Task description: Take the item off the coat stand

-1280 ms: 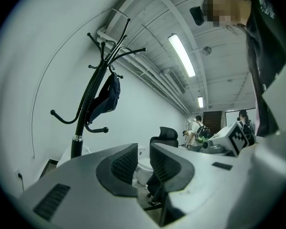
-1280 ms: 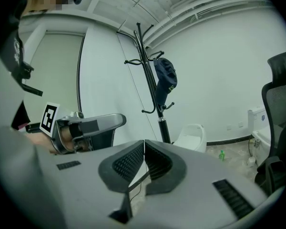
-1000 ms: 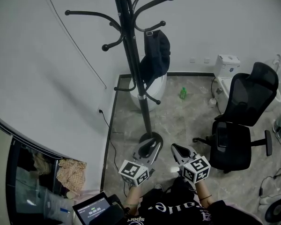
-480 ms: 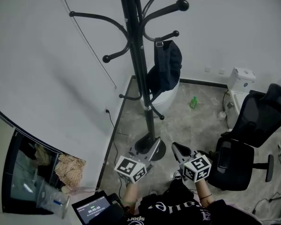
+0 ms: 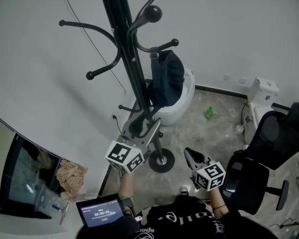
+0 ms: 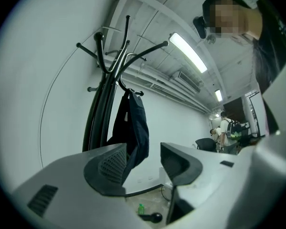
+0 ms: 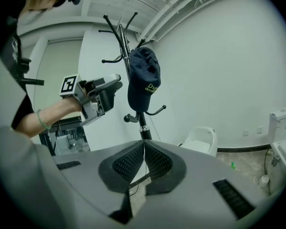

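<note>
A dark navy cap (image 5: 165, 78) hangs from a hook of the black coat stand (image 5: 123, 44). In the head view my left gripper (image 5: 139, 128) is raised beside the stand's pole, below and left of the cap. Its jaws are opening and nothing is between them. In the left gripper view the cap (image 6: 133, 123) hangs beyond the gap of the left gripper (image 6: 143, 163). My right gripper (image 5: 192, 156) stays low near my body, shut and empty. The right gripper view shows its shut jaws (image 7: 144, 161), the cap (image 7: 144, 78) and the left gripper (image 7: 102, 92).
A white rounded fixture (image 5: 184, 96) stands behind the stand, with a green bottle (image 5: 208, 113) on the floor. A black office chair (image 5: 269, 148) is at the right, the stand's round base (image 5: 162, 160) near my feet. A small screen (image 5: 99, 214) sits at the lower left.
My left gripper has risen from near the stand's base up along the pole toward the cap, and its jaws have spread. The right gripper has hardly moved.
</note>
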Motion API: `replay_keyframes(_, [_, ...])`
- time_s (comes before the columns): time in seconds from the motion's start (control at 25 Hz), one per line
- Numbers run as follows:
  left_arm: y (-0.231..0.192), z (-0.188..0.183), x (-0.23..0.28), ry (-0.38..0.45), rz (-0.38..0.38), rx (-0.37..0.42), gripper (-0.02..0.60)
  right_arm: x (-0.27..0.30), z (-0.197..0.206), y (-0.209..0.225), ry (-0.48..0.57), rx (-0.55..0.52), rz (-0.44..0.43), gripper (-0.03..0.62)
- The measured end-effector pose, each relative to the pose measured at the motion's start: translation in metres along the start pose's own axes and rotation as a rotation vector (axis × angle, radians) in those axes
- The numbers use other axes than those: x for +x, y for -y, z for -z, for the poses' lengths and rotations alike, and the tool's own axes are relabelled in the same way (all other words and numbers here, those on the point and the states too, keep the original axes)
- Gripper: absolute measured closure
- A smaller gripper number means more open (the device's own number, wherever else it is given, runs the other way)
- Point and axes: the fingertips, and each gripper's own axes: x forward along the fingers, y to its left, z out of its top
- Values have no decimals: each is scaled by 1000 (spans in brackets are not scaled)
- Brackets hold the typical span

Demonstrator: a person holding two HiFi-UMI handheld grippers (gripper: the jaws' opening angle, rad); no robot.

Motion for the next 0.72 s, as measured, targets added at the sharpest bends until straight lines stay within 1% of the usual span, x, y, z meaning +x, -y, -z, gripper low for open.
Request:
replay_keyframes(0.08, [-5,-5,18,-36,15,45,338,0,0,9,-5,3,-10,577])
replay_keyframes(0.12, [-6,-4,26,-57,31,72,331,0,0,13,-6,5,-14,577])
replay_keyframes(0.24, [-3,3,48,-111,96,131,331,2,-2,21,-4,6,-29,577])
replay_keyframes(0.32, [2,8,59,-143,133,145,331,3,-4,24,-3,6,-41,577])
replay_keyframes(0.4, [5,16,67,-176,151,155,337,5,-5,26,0,8,-50,577])
replay_keyframes(0.44, [6,19,69,-187,151,160,366,5,-5,27,1,9,-53,577])
replay_keyframes(0.52, [6,21,70,-182,145,153,503,4,-5,31,2,12,-54,577])
replay_keyframes(0.56, [6,20,71,-173,143,136,531,3,-4,34,2,14,-52,577])
replay_keyframes(0.64, [8,19,73,-165,142,102,537,1,-4,40,5,20,-46,577])
replay_keyframes(0.72, [12,16,75,-154,140,101,543,-3,-2,46,9,28,-37,577])
